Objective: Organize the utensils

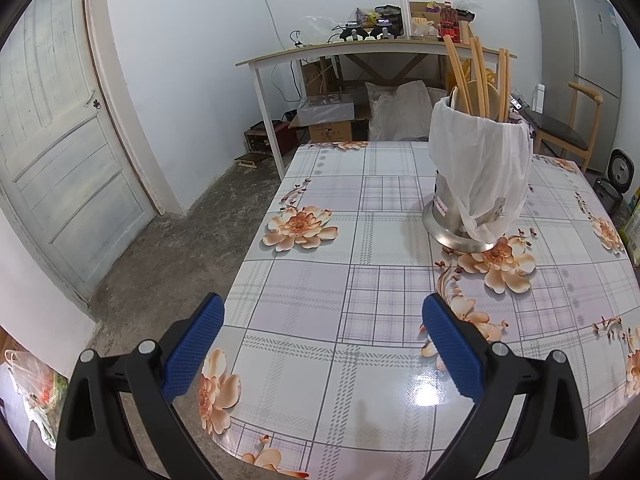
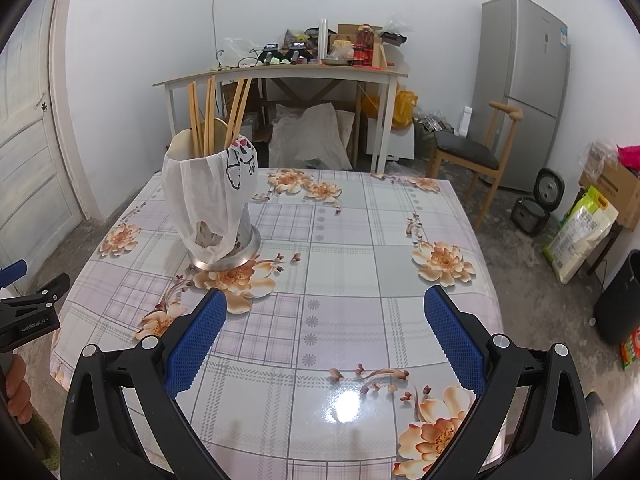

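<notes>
A steel utensil holder (image 1: 460,228) (image 2: 240,254) draped in a white plastic bag (image 1: 484,164) (image 2: 208,196) stands upright on the flowered table (image 1: 320,280) (image 2: 340,264). Several wooden chopsticks (image 1: 478,76) (image 2: 206,112) and a pale spoon or ladle stick out of its top. My left gripper (image 1: 323,312) hovers open over the near left of the table, short of the holder, with nothing between its blue pads (image 1: 196,348). My right gripper (image 2: 325,308) is open too, empty, with the holder ahead to its left. The left gripper's side (image 2: 28,312) shows at the right view's left edge, held by a hand (image 2: 18,392).
Behind the table stand a cluttered desk (image 1: 360,46) (image 2: 280,70), sacks and boxes (image 1: 328,120). A wooden chair (image 2: 472,152), a fridge (image 2: 524,88), a rice cooker (image 2: 536,204) and a rice bag (image 2: 580,232) are to the right. A door (image 1: 52,140) is at the left.
</notes>
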{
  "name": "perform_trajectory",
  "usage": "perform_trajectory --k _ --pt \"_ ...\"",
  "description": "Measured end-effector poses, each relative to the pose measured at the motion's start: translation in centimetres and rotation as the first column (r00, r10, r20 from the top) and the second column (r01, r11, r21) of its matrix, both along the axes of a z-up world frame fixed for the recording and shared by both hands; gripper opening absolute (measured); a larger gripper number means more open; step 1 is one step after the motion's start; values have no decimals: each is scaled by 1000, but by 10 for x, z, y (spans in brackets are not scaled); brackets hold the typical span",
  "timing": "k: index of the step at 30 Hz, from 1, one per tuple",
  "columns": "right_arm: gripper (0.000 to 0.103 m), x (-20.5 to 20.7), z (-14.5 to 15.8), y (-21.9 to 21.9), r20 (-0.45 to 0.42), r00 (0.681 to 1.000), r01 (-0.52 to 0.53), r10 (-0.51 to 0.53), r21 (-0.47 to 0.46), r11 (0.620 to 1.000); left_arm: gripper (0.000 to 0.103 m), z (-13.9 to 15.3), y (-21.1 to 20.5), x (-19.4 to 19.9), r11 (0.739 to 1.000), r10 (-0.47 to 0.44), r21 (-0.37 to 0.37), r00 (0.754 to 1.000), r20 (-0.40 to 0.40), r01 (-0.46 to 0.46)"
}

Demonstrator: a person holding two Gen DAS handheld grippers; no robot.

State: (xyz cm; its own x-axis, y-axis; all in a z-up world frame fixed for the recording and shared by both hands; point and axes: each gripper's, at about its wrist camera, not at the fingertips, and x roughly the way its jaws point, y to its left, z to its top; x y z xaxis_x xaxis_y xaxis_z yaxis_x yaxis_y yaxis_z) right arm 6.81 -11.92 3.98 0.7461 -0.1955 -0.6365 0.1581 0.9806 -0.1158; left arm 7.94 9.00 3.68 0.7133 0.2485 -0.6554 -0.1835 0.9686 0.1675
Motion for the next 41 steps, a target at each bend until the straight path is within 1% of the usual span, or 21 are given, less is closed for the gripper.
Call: perform_trajectory --k 41 --pt "95 0 -1 4 -1 1000 -1 1 0 1000 97 0 -5 3 1000 -2 -1 1000 -5 2"
